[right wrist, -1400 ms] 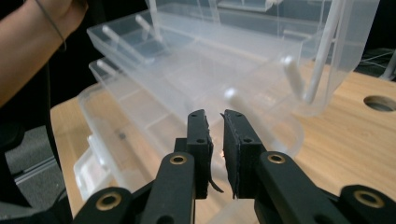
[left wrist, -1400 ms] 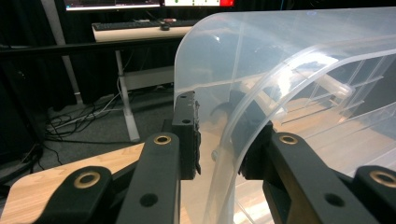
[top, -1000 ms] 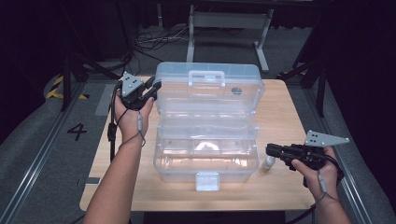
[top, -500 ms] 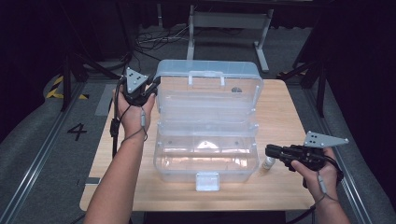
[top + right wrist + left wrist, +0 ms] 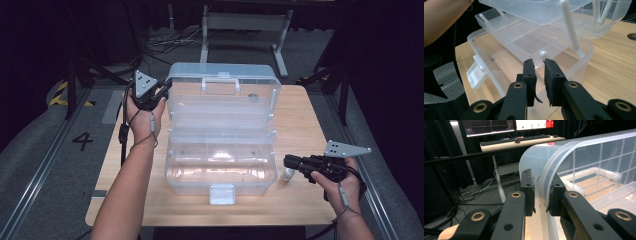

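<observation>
While one clear plastic toolbox point(image 5: 222, 135) stands open mid-table, two grippers work at it. Left gripper point(image 5: 161, 93) is at the far left corner of the raised lid point(image 5: 554, 167); its jaws sit either side of the lid rim, narrowly parted, contact unclear. Right gripper point(image 5: 291, 161) hovers just beside the box's near right corner, jaws a slit apart, holding nothing. One small white bottle point(image 5: 287, 174) stands under it on the wooden table point(image 5: 310, 120).
</observation>
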### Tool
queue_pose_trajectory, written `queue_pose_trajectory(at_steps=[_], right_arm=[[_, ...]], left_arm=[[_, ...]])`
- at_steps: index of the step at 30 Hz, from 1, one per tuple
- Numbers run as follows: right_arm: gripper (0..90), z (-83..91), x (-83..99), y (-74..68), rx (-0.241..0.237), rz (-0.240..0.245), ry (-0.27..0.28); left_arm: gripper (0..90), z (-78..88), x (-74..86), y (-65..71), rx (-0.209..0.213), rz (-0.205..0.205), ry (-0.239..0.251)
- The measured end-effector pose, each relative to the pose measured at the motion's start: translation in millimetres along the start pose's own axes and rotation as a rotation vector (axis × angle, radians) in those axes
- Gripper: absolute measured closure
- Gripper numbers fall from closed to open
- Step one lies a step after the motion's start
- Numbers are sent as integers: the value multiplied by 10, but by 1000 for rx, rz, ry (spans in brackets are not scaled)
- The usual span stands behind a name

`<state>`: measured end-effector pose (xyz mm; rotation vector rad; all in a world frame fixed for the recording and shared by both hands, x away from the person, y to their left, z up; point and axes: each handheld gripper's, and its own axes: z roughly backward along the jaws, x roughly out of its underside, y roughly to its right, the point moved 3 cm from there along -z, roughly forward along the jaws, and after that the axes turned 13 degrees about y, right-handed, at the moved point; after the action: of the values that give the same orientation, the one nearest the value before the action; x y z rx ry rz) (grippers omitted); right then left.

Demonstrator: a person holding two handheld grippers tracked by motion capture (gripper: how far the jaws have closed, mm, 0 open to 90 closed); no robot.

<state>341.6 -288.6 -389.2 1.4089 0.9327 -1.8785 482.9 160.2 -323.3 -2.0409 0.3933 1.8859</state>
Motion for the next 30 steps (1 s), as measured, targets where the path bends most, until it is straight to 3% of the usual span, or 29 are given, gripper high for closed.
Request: queue_pose_trajectory(at_steps=[7, 12, 20, 23, 30], right_arm=[[793, -38, 13, 22, 3, 0, -8], [789, -53, 15, 0, 1, 1, -12], [789, -33, 36, -13, 18, -2, -17], [788, -18, 39, -14, 26, -4, -20], [787, 13, 45, 7, 40, -8, -25]], left_arm=[[793, -70, 31, -49, 8, 21, 9], [795, -131, 50, -70, 7, 4, 7], [799, -228, 77, -114, 6, 12, -12], [802, -288, 98, -128, 1, -8, -20], [808, -382, 168, -177, -1, 8, -17]])
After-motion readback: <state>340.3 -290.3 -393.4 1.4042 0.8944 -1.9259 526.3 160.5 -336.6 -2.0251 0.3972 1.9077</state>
